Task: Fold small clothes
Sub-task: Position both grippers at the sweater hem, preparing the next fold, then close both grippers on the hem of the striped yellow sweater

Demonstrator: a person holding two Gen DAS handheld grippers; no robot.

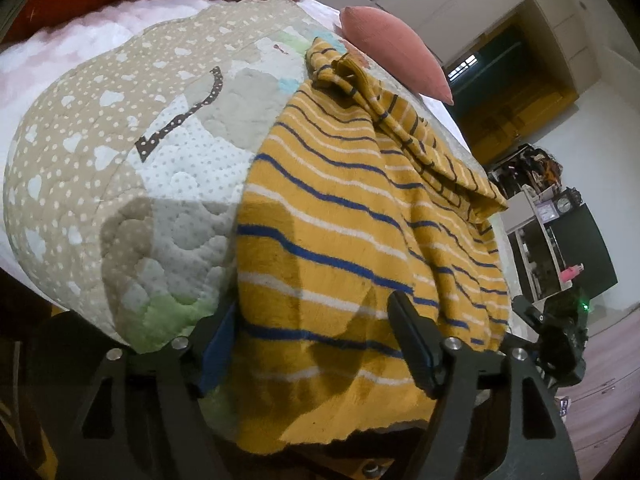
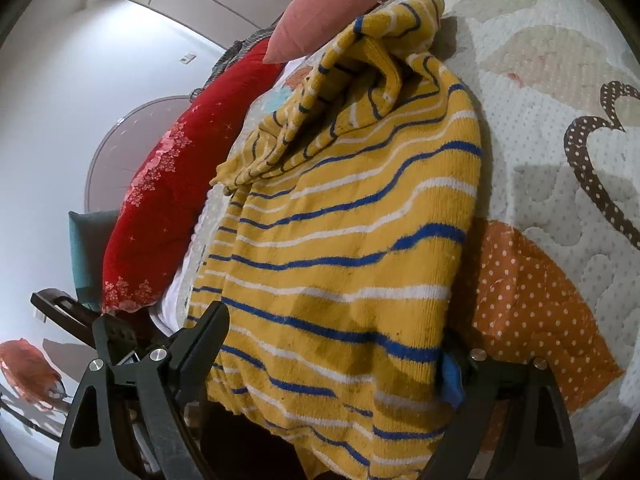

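Observation:
A small yellow sweater [image 1: 340, 216] with blue and white stripes lies spread on a quilted dotted blanket [image 1: 132, 152]; its sleeve and neck part are bunched at the far end. My left gripper [image 1: 316, 340] stands open at the near hem. One finger is beside the sweater's left edge and the other rests over the cloth. In the right wrist view the same sweater [image 2: 352, 216] fills the middle. My right gripper [image 2: 332, 356] is open around its near hem, the right finger partly hidden behind the cloth's edge. No pad presses the cloth.
A pink cushion [image 1: 396, 52] lies beyond the sweater, and a red pillow [image 2: 160, 200] sits along the bed's side. A fluffy pink cover [image 1: 60, 48] lies far left. Past the bed's right edge are a shelf with a clock [image 1: 556, 236], wardrobe doors and open floor.

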